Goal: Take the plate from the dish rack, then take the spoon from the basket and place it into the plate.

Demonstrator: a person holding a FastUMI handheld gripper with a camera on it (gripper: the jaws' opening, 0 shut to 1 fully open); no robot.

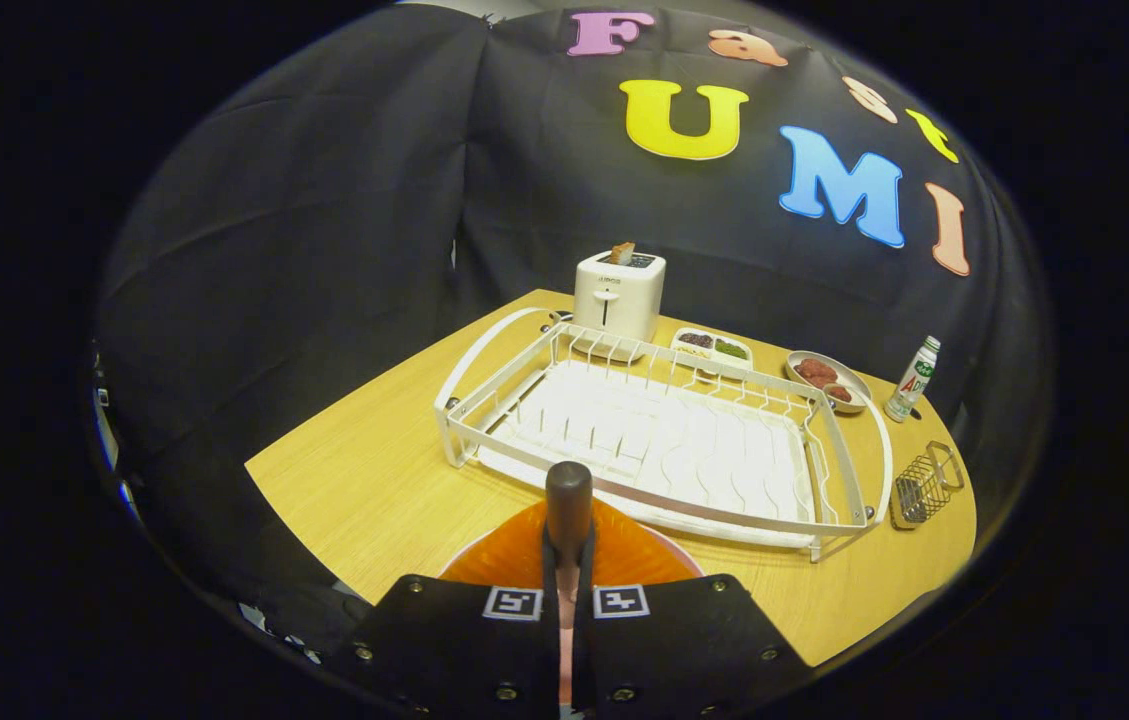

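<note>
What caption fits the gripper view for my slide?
Gripper shut on a spoon above the orange plate, with the empty rack and basket beyond.

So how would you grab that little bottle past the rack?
Around its straight body, coming level from the near side: the bottle stands upright and slim. Right now the gripper is shut on a dark handle over the orange plate.

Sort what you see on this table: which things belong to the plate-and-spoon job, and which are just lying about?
Job: gripper shut on a dark spoon handle; orange plate under it; white dish rack; wire basket.
Lying about: toaster, divided snack tray, bowl of red food, bottle.
</note>
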